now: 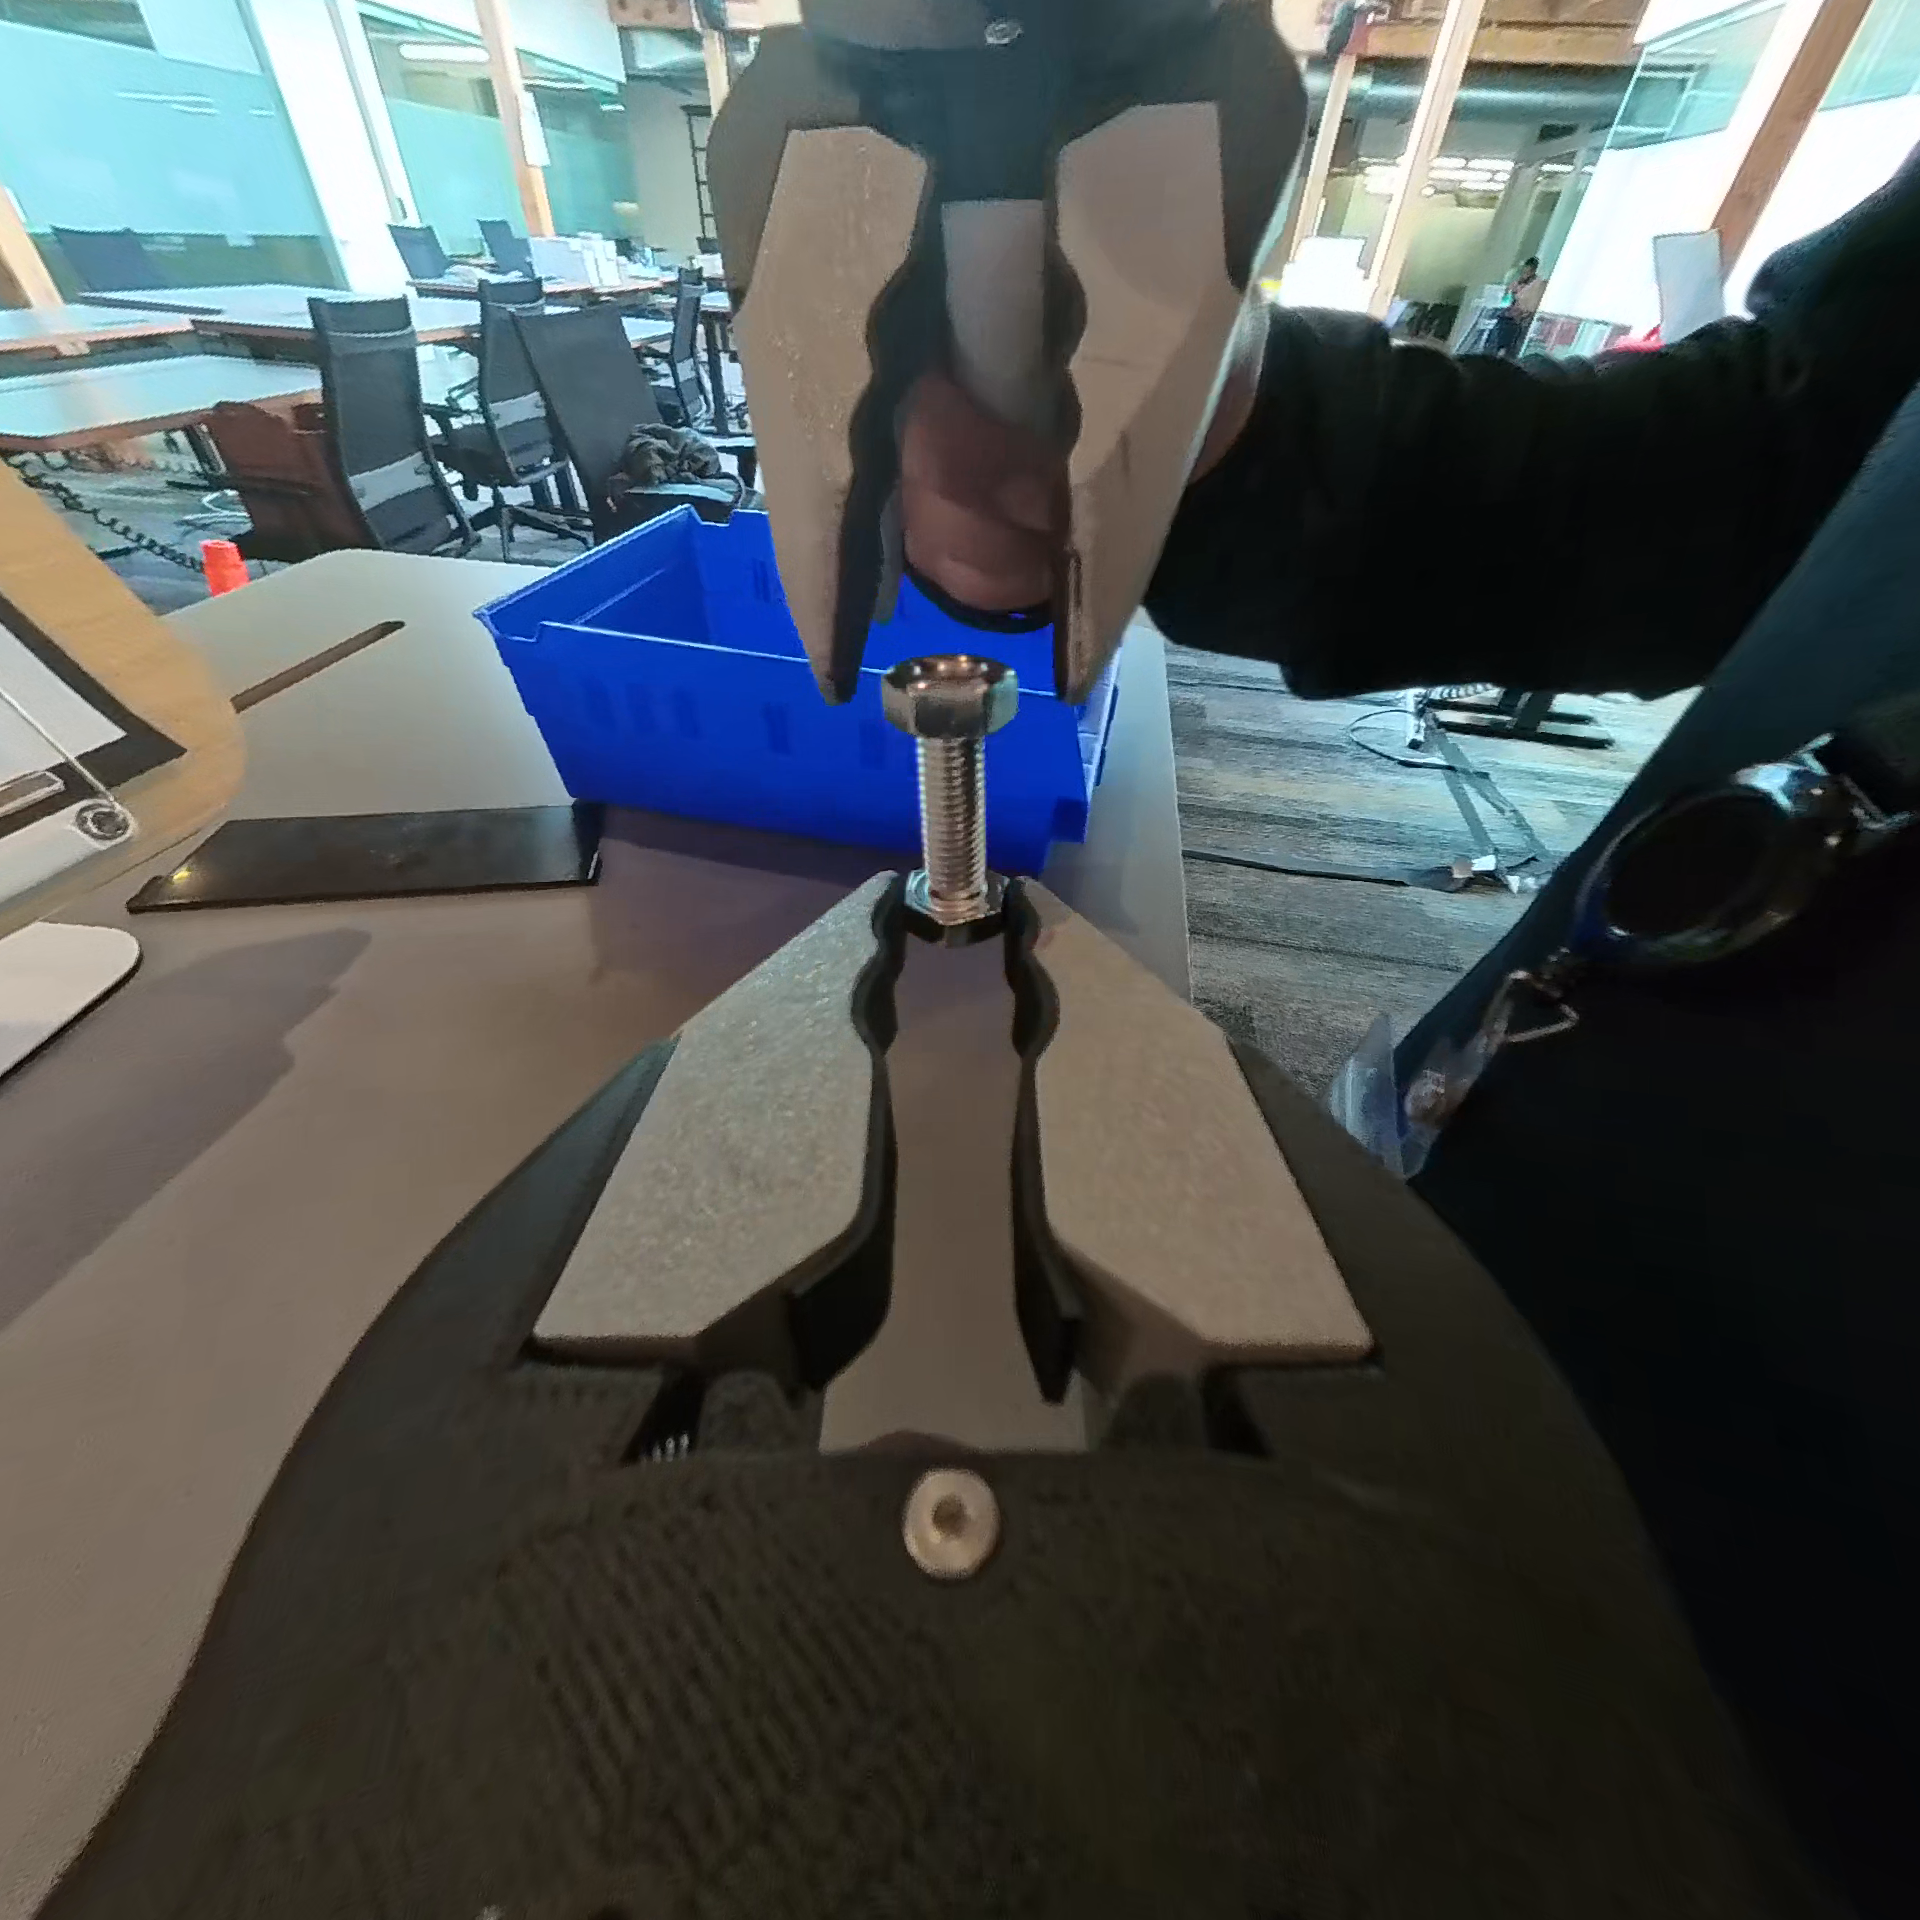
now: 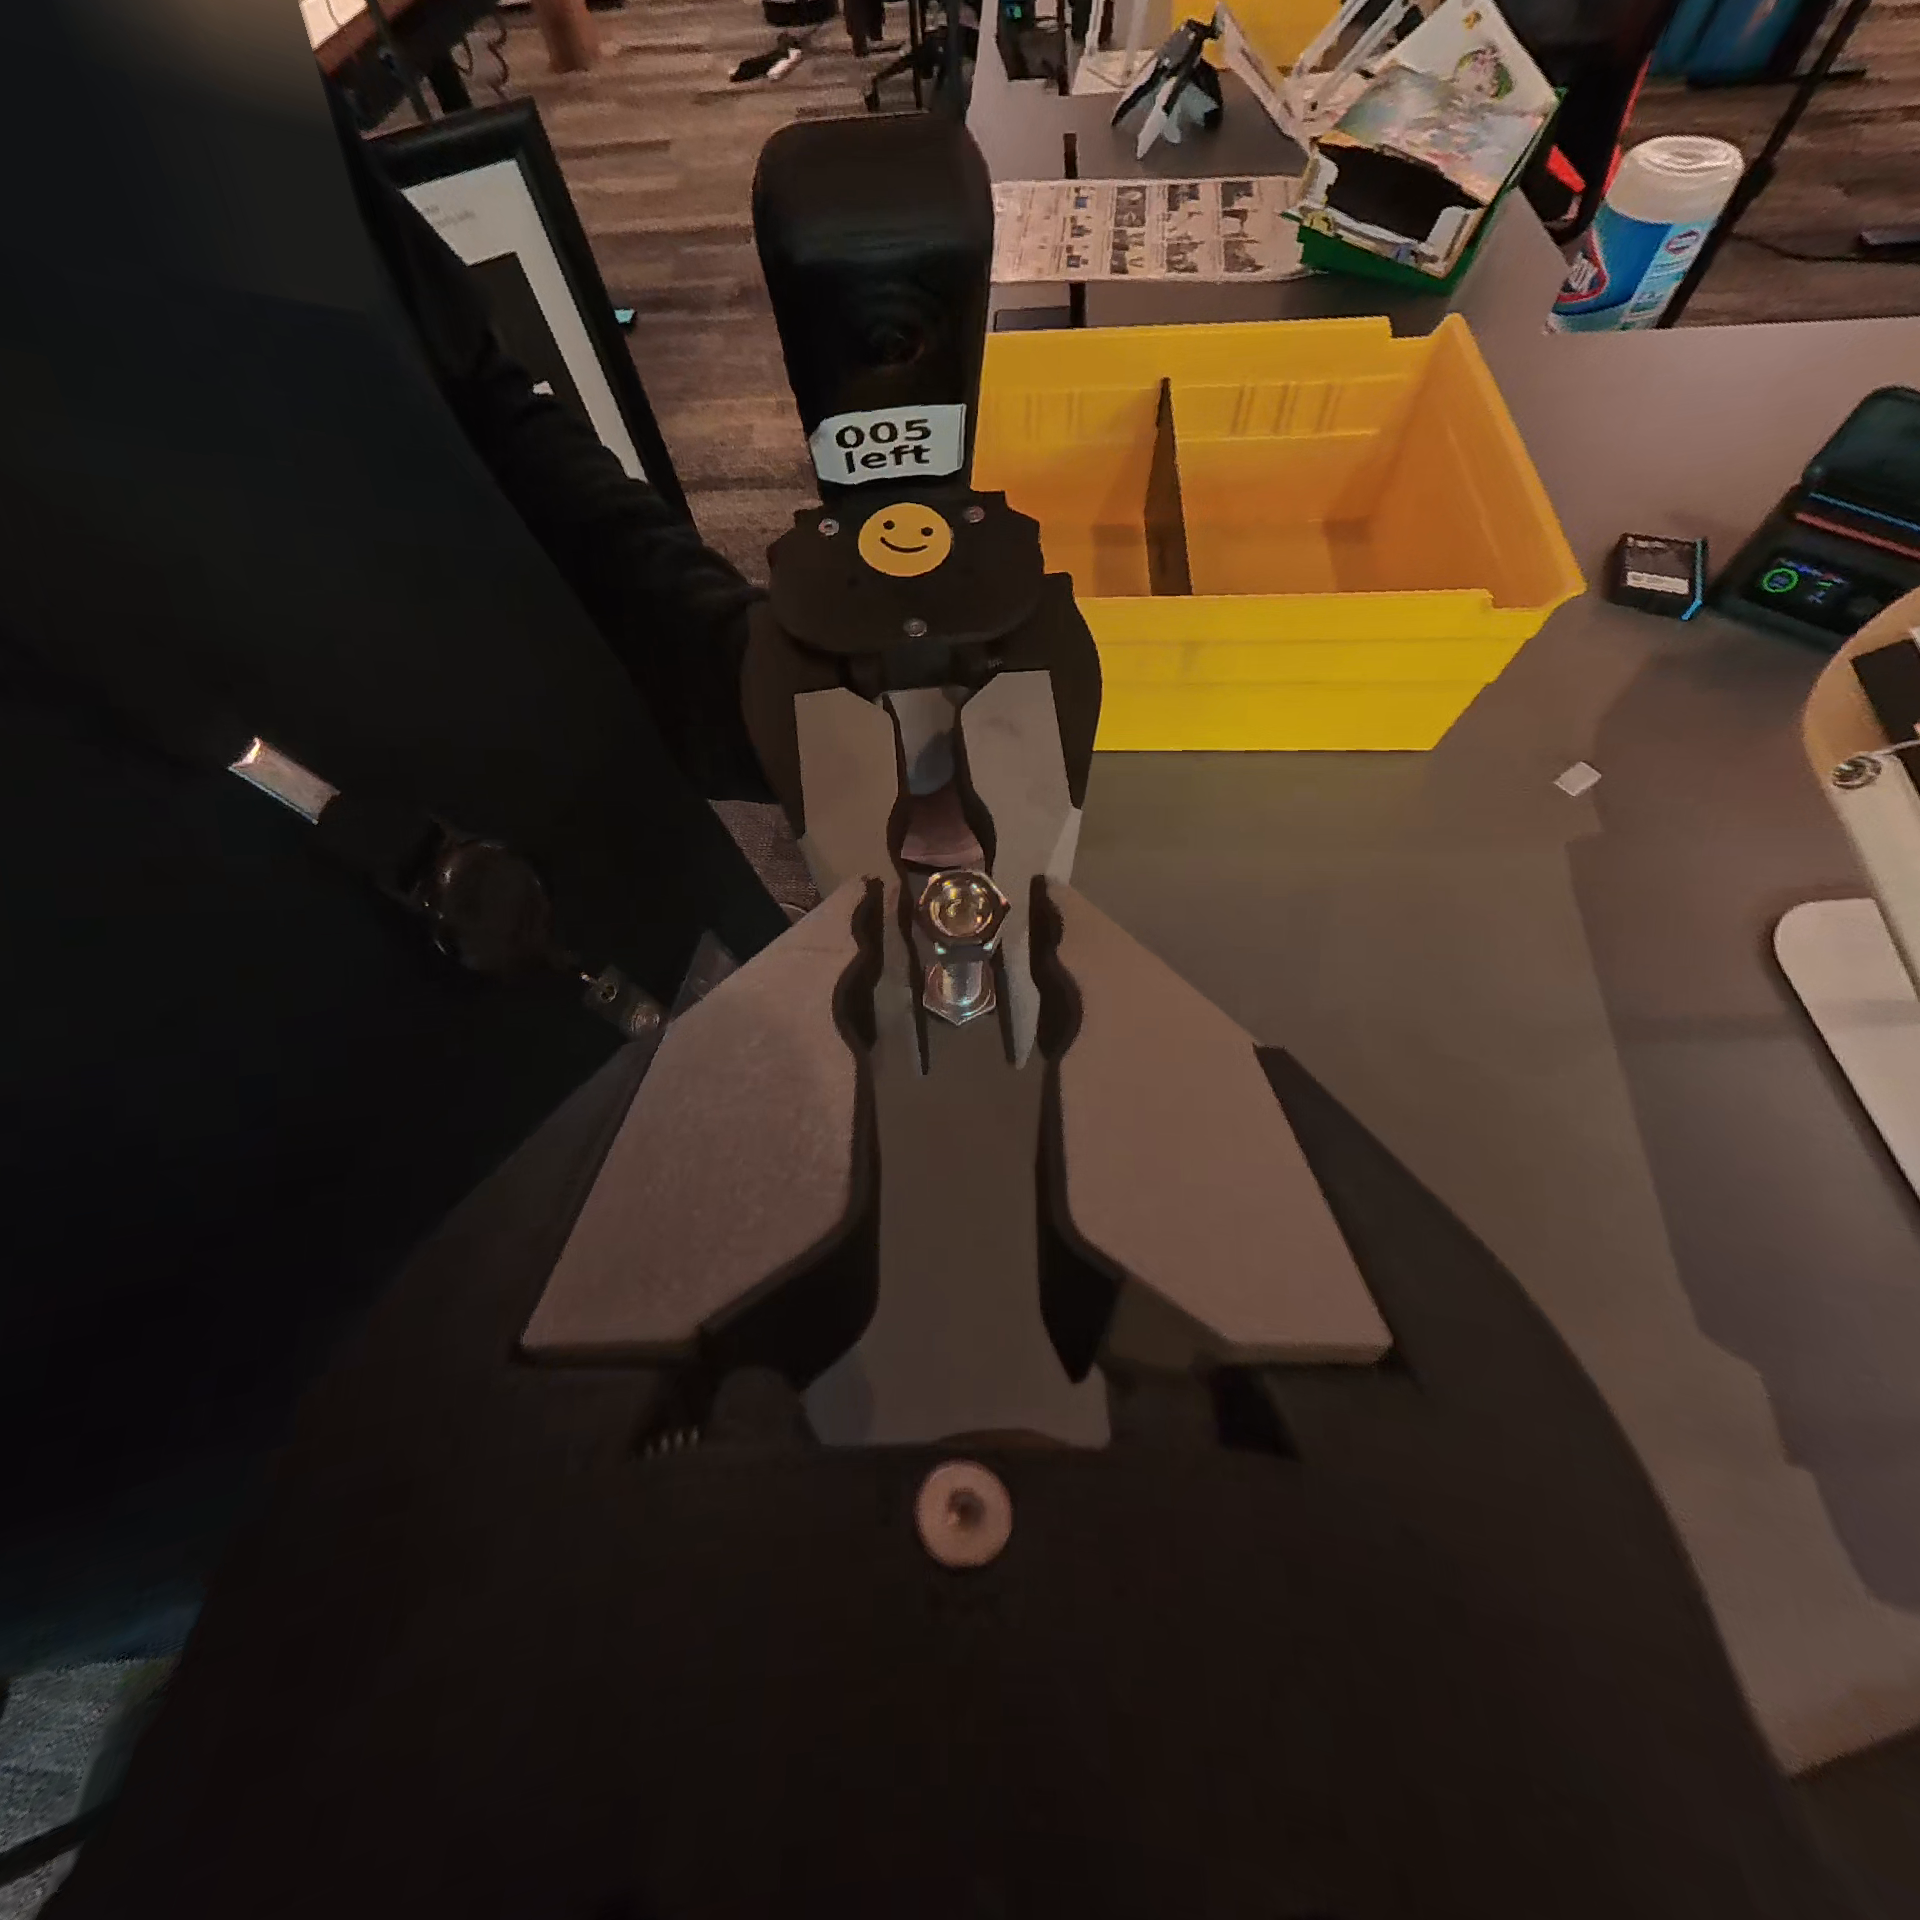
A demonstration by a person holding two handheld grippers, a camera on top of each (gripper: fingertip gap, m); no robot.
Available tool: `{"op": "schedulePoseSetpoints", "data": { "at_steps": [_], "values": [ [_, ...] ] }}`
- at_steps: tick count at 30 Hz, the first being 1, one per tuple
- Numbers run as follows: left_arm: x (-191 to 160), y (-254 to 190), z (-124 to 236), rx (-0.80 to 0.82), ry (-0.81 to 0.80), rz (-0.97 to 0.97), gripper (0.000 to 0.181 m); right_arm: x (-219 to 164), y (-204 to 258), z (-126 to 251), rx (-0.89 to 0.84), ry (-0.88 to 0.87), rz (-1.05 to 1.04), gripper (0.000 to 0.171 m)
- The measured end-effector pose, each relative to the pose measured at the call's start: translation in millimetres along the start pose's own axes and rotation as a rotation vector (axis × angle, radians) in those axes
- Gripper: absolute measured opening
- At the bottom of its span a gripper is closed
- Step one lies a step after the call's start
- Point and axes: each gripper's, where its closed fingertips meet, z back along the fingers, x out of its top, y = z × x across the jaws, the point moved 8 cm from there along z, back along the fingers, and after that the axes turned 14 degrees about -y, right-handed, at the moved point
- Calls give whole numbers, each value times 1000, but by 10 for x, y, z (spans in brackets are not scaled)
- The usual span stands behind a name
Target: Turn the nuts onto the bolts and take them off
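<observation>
Above the grey table (image 1: pixel 312 1091), between the two bins: left gripper (image 1: pixel 954 914) pinches the nut (image 1: pixel 951 902), which sits at the threaded tip of the bolt (image 1: pixel 950 790). Right gripper (image 2: pixel 954 914) is spread around the bolt head (image 2: pixel 964 906), apparently not clamped yet. Judging by nut position, it's either barely started or nearly off; most of the turning is still left either way.
</observation>
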Motion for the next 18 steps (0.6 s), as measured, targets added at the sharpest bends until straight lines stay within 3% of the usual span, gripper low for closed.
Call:
{"op": "schedulePoseSetpoints", "data": {
  "at_steps": [11,18],
  "values": [
    [44,-33,-11,-16,1,-13,17,1,42,-5,11,-18,33,16],
    [57,40,-2,130,55,-101,17,2,-38,-20,-104,-1,-48,15]
  ]
}}
